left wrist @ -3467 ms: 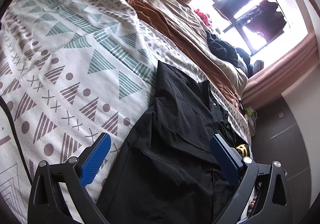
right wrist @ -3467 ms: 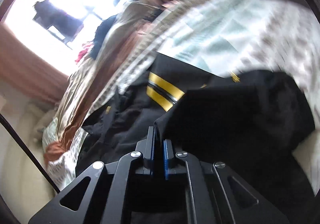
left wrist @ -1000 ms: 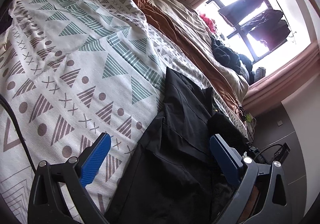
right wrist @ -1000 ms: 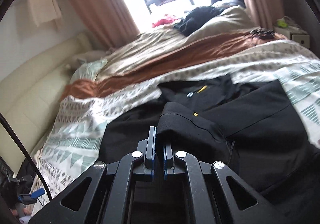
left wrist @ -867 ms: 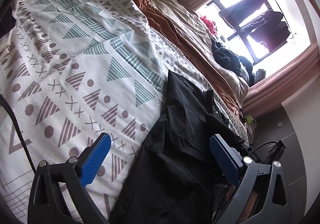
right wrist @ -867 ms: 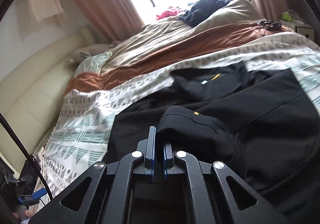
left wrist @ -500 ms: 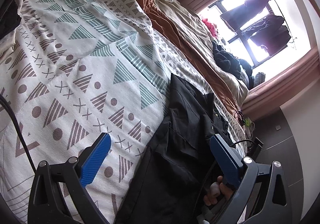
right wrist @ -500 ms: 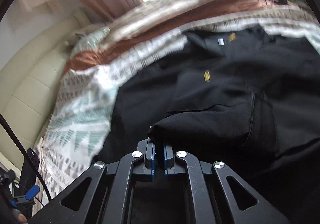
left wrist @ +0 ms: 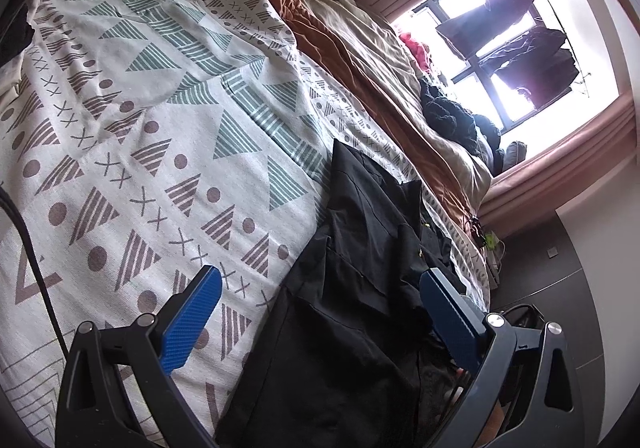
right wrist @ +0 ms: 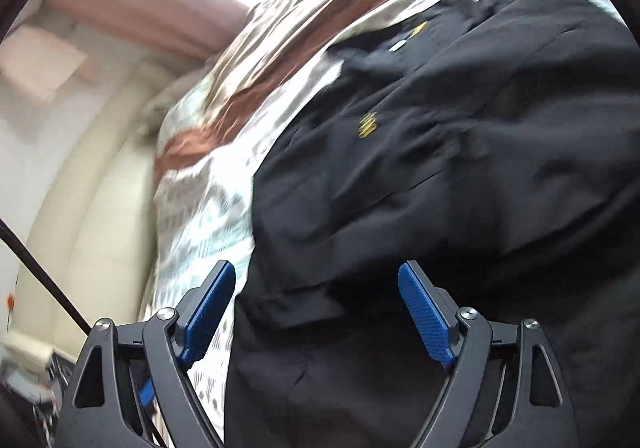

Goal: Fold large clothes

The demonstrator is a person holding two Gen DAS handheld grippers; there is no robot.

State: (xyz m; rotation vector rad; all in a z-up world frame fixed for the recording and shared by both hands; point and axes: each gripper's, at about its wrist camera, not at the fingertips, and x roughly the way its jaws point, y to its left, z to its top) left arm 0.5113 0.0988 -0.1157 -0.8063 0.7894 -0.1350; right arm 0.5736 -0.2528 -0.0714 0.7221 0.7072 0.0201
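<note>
Black garment [left wrist: 360, 288] spread on patterned blanket [left wrist: 140, 128] over bed. Left claw [left wrist: 320, 320] wide open, empty. Right claw [right wrist: 316, 312] wide open above garment, gripping nothing.

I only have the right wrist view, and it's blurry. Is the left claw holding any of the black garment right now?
Observer: No. The left claw is open, its blue pads wide apart and gripping nothing, with the black fabric garment in front of it.
Operator: Where is that claw relative to the garment's edge?
Observer: In the left wrist view, the garment's edge on the white woven blanket with teal and brown triangles runs between the two pads.
Operator: The window is blown out in my view. What's there?
Observer: Dark clothes hang in front of the bright panes.
</note>
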